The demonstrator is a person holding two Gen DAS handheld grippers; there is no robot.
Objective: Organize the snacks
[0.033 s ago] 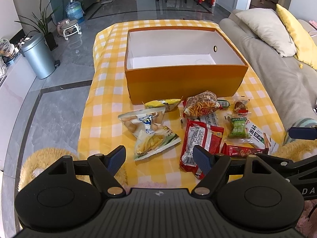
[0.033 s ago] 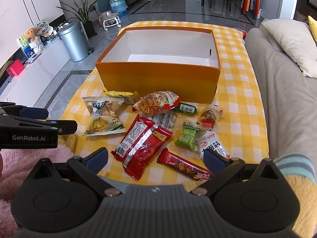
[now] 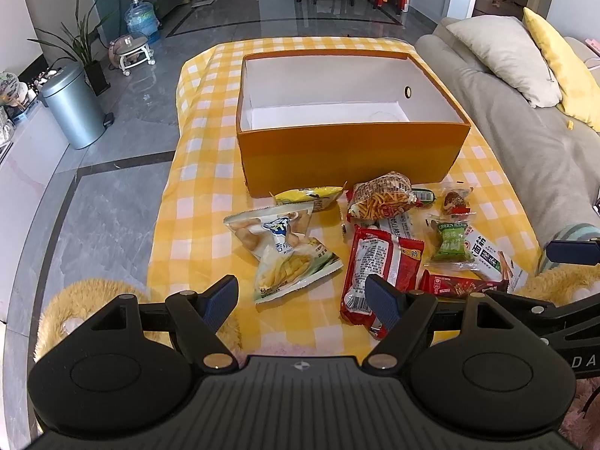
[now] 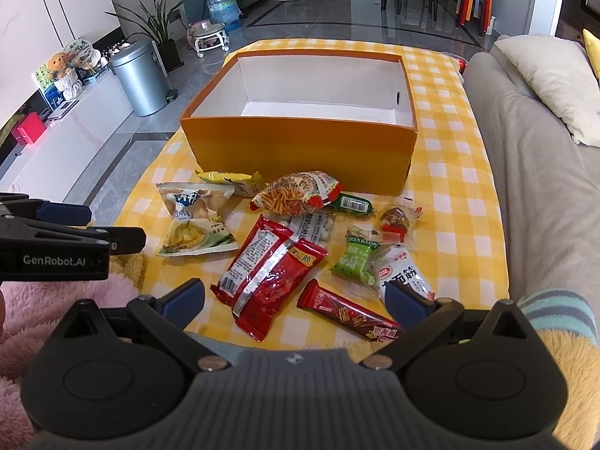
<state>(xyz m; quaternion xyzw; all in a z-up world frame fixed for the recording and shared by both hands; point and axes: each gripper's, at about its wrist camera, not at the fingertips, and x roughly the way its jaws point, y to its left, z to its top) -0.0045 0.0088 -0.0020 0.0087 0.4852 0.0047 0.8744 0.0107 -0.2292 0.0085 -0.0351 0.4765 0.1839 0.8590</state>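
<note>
While snack packets (image 4: 270,255) lie before the orange box (image 4: 300,153), both the left gripper (image 3: 302,298) and right gripper (image 4: 294,296) hover spread wide, holding nothing.

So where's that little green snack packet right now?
The green packet lies on the checked cloth right of the big red packets, beside the white noodle-snack pack, in front of the orange box.
</note>
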